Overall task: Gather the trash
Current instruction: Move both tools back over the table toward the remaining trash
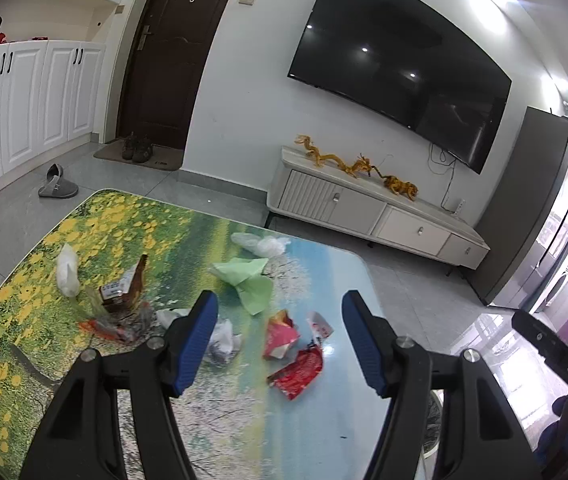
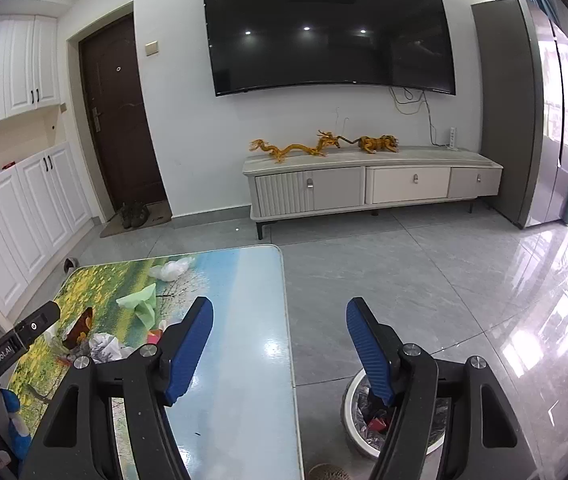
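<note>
Both pairs of blue-padded jaws stand apart with nothing between them. The left gripper [image 1: 279,316] hovers above the table, its pads framing a crumpled red-and-pink snack wrapper [image 1: 281,336] and a flatter red foil wrapper [image 1: 298,368] just nearer the camera. A scrunched white-and-grey plastic bag [image 1: 223,340] lies beside the left pad. Farther out rest a pale green paper sheet [image 1: 247,280], a clear plastic bag [image 1: 259,245] near the far edge, a torn brown cardboard box [image 1: 123,290] and a white plastic scrap [image 1: 67,270].

The right gripper [image 2: 279,320] hangs over the table's right edge, one pad above the glossy landscape-printed tabletop [image 2: 239,360], the other above the round white bin with a clear liner [image 2: 350,396] on the grey floor tiles, which already holds some scraps.

The likely step is a fresh pick. It would go best if the left gripper dropped straight onto the red-and-pink wrapper, pads on its raised folds rather than the flat foil, closing firmly so the light piece does not slip away. The right gripper should keep clear of the table edge.
</note>
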Available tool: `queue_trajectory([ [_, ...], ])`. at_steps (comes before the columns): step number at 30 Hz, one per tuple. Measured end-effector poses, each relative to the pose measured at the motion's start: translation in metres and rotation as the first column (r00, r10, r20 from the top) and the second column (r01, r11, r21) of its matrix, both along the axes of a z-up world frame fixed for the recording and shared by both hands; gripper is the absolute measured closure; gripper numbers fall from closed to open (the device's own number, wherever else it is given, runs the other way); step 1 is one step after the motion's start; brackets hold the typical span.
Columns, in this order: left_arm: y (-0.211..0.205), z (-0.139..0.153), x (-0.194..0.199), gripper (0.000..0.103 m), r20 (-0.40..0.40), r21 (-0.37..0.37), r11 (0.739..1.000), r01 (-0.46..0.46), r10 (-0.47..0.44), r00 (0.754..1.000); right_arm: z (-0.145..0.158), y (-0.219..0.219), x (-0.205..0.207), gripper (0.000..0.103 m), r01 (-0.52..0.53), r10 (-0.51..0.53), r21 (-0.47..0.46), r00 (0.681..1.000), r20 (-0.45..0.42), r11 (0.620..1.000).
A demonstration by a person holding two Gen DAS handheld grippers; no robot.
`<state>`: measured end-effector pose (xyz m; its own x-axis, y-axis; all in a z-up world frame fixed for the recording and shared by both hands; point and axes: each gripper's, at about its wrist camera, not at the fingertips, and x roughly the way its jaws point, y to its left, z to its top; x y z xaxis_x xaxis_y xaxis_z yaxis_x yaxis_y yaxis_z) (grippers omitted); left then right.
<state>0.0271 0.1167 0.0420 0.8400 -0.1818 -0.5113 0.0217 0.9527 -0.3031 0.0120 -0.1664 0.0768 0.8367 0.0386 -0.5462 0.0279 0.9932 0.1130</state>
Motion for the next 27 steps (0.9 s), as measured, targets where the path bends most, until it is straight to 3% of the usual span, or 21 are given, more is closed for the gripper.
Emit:
queue_trajectory([
  [12, 0.072, -0.051, 0.008, 0.04, -0.089, 0.056, 0.997, -0.049, 0.054, 0.995, -0.025, 0.033, 0.024, 0.033, -0.119, 0.121, 0.035, 0.99, -0.068, 0.992],
  [20, 0.115, -0.084, 0.024, 0.041, -0.173, 0.082, 0.996, 0.045, -0.03, 0.984, -0.07, 0.077, 0.052, 0.033, -0.247, 0.265, 0.118, 0.948, -0.179, 0.962],
  [27, 0.115, -0.097, 0.039, 0.041, -0.206, 0.146, 0.977, 0.157, -0.126, 0.971, -0.114, 0.111, 0.071, 0.033, -0.329, 0.363, 0.166, 0.893, -0.265, 0.93],
])
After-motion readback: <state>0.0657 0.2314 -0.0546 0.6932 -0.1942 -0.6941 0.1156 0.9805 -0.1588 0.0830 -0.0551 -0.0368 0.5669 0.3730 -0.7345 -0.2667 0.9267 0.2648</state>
